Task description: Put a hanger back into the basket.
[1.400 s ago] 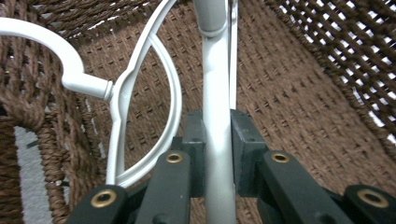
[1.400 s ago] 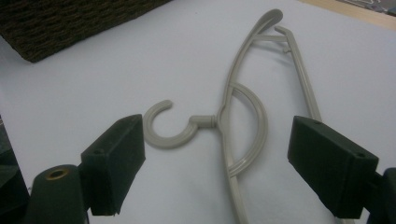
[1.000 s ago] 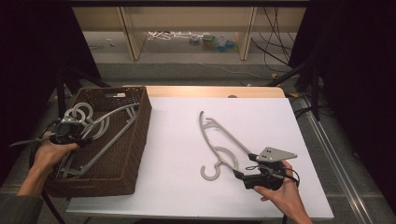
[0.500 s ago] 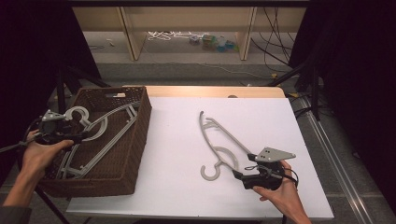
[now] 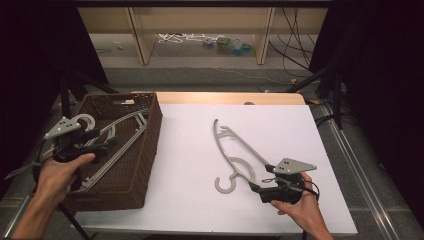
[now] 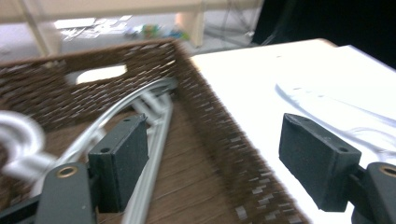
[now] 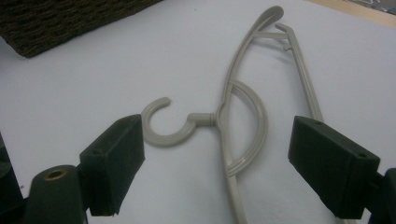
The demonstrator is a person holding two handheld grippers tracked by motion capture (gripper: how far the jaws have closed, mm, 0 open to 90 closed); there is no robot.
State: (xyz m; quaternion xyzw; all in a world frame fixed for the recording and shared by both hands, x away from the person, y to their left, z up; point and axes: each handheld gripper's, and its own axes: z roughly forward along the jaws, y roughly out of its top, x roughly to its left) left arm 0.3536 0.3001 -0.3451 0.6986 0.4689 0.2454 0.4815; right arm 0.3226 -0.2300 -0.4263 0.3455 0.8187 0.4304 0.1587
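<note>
A grey plastic hanger (image 5: 235,150) lies flat on the white table, hook (image 5: 225,185) toward the front. My right gripper (image 5: 255,186) rests low at its near end, open. In the right gripper view, the hanger (image 7: 224,116) lies on the table between the wide-apart pads of the right gripper (image 7: 222,163), untouched. My left gripper (image 5: 107,141) hovers over the brown wicker basket (image 5: 155,130). Its jaws have just been opening, and nothing is between them. Grey hangers (image 5: 120,135) lie in the basket. In the left gripper view, the left gripper (image 6: 217,158) is above those hangers (image 6: 154,121) and the basket wall (image 6: 219,140).
The basket stands at the table's left edge. A wooden strip (image 5: 220,97) runs along the table's far edge. Beyond it are shelf legs and small clutter on the floor (image 5: 225,44). Dark stand legs (image 5: 320,80) flank the table on both sides.
The left gripper has opened and lifted off the hangers in the basket, which stay lying there. The right gripper and the hanger on the table have not moved.
</note>
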